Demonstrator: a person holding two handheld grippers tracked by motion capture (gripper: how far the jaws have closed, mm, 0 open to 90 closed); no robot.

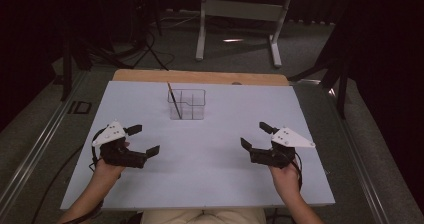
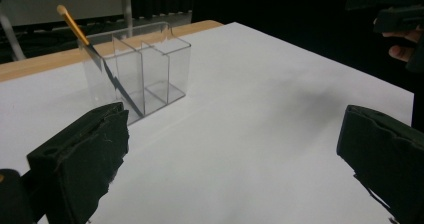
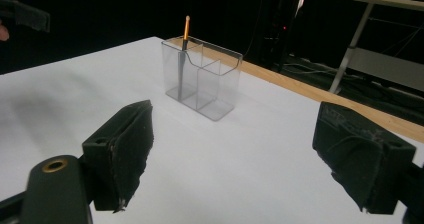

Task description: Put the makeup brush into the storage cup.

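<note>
A clear plastic organizer (image 1: 188,104) (image 2: 137,66) (image 3: 202,77) with several compartments stands on the white table (image 1: 210,134), toward the far side. A thin brush with a golden handle (image 1: 173,100) (image 2: 75,29) (image 3: 185,31) leans in its left compartment. My left gripper (image 1: 142,140) (image 2: 235,169) rests open at the table's left, nothing between its black pads. At the right my right gripper (image 1: 255,135) (image 3: 240,154) is open too, also holding nothing. Both point toward the organizer from well short of it.
A wooden edge (image 1: 200,77) runs along the table's far side. Beyond it on the dark floor stand a metal table frame (image 1: 240,14) and tripod legs with cables (image 1: 145,44). Bare white surface lies between the grippers and around the organizer.
</note>
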